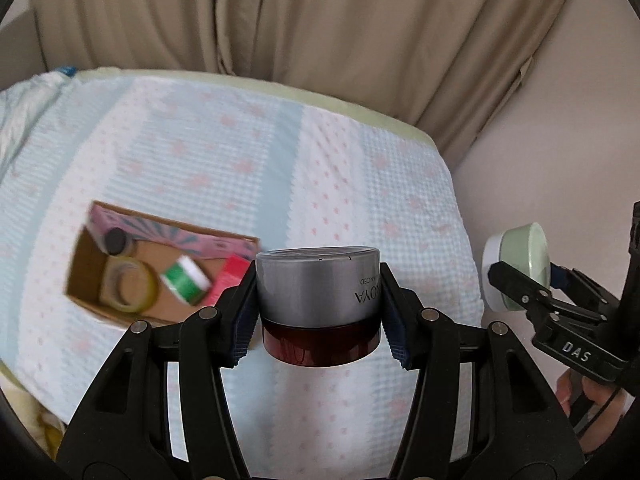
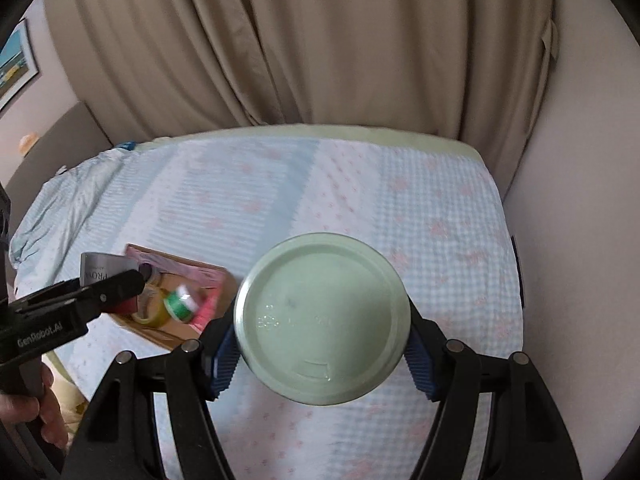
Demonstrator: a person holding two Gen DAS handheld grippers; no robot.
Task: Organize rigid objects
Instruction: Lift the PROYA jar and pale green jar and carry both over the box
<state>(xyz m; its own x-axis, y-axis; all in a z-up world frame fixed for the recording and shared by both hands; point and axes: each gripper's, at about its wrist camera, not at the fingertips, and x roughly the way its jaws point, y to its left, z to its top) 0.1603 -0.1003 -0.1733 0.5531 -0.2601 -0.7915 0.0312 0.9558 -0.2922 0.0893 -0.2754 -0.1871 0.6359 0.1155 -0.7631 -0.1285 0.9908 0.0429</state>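
Note:
My left gripper (image 1: 318, 304) is shut on a cream jar (image 1: 318, 288) with a silver lid and dark red base, held above the bed. My right gripper (image 2: 322, 346) is shut on a pale green round jar (image 2: 322, 316), its flat base facing the camera. The green jar (image 1: 520, 264) and right gripper also show at the right of the left wrist view. An open cardboard box (image 1: 86, 276) lies on the bed to the left; inside are a yellow tape roll (image 1: 132, 286), a green-and-white tape roll (image 1: 186, 276), a dark-capped jar (image 1: 116, 240) and a red item (image 1: 230, 278). The box (image 2: 160, 334) shows in the right wrist view too.
The bed has a light blue and white cover with pink dots (image 1: 340, 160). Beige curtains (image 2: 320, 40) hang behind it. A wall (image 2: 580, 200) borders the bed's right side. Crumpled bedding (image 2: 60, 200) lies at the far left.

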